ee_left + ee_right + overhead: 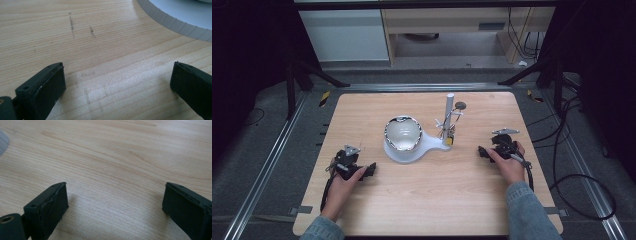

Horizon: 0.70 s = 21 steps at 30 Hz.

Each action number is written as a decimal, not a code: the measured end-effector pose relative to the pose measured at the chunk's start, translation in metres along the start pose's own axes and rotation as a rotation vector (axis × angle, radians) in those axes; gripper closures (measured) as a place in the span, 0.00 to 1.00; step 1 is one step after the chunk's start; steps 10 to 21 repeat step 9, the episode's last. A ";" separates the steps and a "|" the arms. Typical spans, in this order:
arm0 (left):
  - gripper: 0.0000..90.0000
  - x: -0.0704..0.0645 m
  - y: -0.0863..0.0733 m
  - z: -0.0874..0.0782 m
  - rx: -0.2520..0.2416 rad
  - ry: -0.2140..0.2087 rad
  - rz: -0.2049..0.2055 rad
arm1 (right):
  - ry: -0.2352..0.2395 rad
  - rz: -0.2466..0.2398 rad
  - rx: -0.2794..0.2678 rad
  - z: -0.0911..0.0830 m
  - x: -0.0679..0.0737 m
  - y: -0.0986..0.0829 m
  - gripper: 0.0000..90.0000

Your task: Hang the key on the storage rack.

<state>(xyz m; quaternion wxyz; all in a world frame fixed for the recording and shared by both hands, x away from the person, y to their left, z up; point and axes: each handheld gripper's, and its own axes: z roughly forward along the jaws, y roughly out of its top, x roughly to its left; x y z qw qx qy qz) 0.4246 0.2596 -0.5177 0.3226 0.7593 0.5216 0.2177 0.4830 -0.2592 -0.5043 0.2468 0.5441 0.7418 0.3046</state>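
Observation:
A shiny metal bowl [402, 133] sits on a white ribbed base [419, 149] in the middle of the wooden table [427, 200]. From the base's right lobe rises a white post [448, 115] with small clips and a round disc [460, 105]. My left gripper [371, 170] rests on the table left of the base, held by a hand, jaws wide apart with bare wood between them [117, 82]. The base's rim [175, 23] shows at the top right of the left gripper view. My right gripper [482, 151] lies right of the base, open over bare wood [115, 202].
The table has rounded corners and stands between metal floor rails [267, 165]. Black cables [582, 185] trail on the floor at the right. Black stand legs [319, 75] and a cabinet [347, 30] lie beyond the far edge.

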 end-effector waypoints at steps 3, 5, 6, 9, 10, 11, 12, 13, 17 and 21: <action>0.00 0.000 0.000 0.000 0.000 0.000 0.000 | -0.007 0.005 -0.015 -0.001 0.002 -0.003 0.07; 0.00 0.000 0.000 0.000 -0.003 0.000 -0.003 | -0.015 0.012 -0.014 -0.002 0.003 -0.004 0.06; 0.00 0.000 0.000 0.000 -0.003 0.000 -0.003 | -0.021 0.018 -0.012 -0.002 0.004 -0.004 0.06; 0.00 0.000 0.000 0.000 -0.002 -0.001 -0.002 | -0.026 0.027 -0.012 -0.002 0.004 -0.004 0.05; 0.00 0.000 0.000 0.000 -0.002 -0.001 -0.002 | -0.026 0.027 -0.012 -0.002 0.004 -0.004 0.05; 0.00 0.000 0.000 0.000 -0.002 -0.001 -0.002 | -0.026 0.027 -0.012 -0.002 0.004 -0.004 0.05; 0.00 0.000 0.000 0.000 -0.002 -0.001 -0.002 | -0.026 0.027 -0.012 -0.002 0.004 -0.004 0.05; 0.00 0.000 0.000 0.000 -0.002 -0.001 -0.002 | -0.026 0.027 -0.012 -0.002 0.004 -0.004 0.05; 0.00 0.000 0.000 0.000 -0.002 -0.001 -0.002 | -0.026 0.027 -0.012 -0.002 0.004 -0.004 0.05; 0.00 0.000 0.000 0.000 -0.002 -0.001 -0.002 | -0.026 0.027 -0.012 -0.002 0.004 -0.004 0.05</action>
